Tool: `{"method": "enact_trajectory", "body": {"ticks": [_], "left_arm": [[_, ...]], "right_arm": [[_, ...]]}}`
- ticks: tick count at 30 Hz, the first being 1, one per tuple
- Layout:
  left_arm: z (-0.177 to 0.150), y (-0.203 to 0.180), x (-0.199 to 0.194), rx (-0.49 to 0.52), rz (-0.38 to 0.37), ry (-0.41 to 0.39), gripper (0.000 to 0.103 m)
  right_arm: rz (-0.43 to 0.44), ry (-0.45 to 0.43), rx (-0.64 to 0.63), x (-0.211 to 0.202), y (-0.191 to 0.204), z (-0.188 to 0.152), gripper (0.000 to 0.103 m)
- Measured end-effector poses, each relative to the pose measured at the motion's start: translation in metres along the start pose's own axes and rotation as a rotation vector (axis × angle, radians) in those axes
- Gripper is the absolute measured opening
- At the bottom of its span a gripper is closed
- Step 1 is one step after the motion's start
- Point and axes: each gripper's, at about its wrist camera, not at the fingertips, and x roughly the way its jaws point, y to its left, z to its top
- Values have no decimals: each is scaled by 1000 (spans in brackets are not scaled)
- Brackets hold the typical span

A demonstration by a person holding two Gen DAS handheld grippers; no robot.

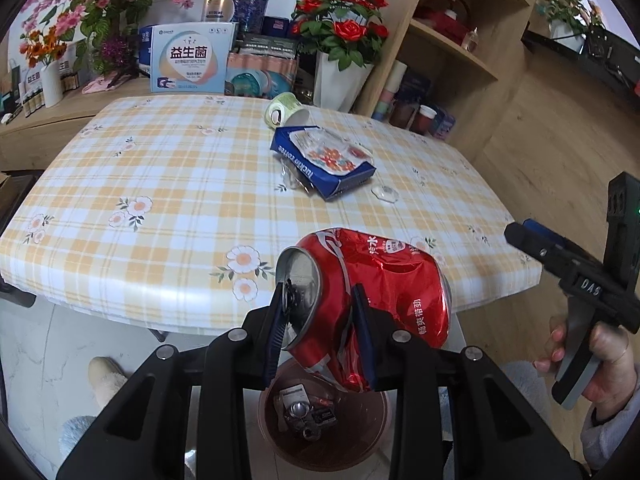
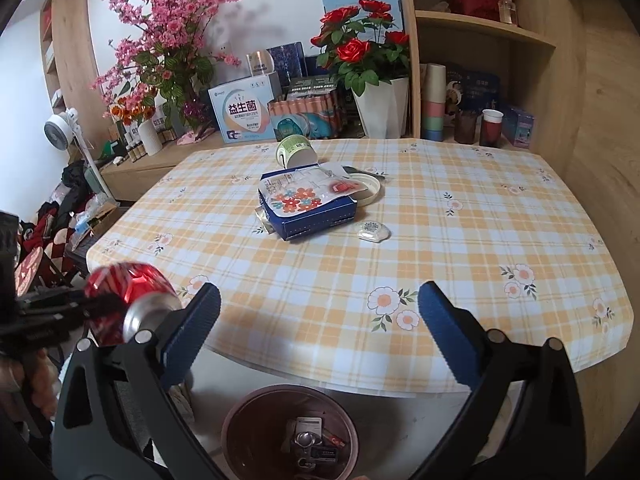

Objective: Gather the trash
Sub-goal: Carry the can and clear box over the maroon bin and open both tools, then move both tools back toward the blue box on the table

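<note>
A crushed red soda can (image 1: 384,280) hangs just past the table's near edge, above a brown bin (image 1: 372,432), and my left gripper (image 1: 320,300) is shut on its top end. The right wrist view shows the same can (image 2: 120,284) at far left. My right gripper (image 2: 320,304) stands wide open over the near table edge with nothing between its fingers; the bin (image 2: 240,412) sits on the floor below it with several scraps inside. On the checked tablecloth (image 2: 480,220) lie a blue box (image 2: 312,216) with a flowered wrapper on top, a tipped green paper cup (image 2: 294,152) and a small white packet (image 2: 373,232).
A white lid (image 2: 366,190) lies beside the box. Behind the table a low shelf holds boxes, a white vase of red roses (image 2: 380,108) and pink blossoms. A wooden shelf unit (image 2: 480,28) stands at the right. A person's slippered foot (image 1: 106,376) is on the floor to the left of the bin.
</note>
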Motion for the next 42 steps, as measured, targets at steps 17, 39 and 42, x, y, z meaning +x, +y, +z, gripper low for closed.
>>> {"method": "enact_trajectory", "body": {"ticks": [17, 39, 42], "left_arm": [[-12, -17, 8, 41, -35, 33, 91], [21, 24, 1, 5, 117, -81, 97], [24, 26, 3, 2, 119, -79, 97]], "right_arm": [[38, -42, 2, -13, -3, 1, 98], [-27, 41, -8, 11, -7, -4, 97], [-39, 60, 4, 17, -11, -5, 97]]}}
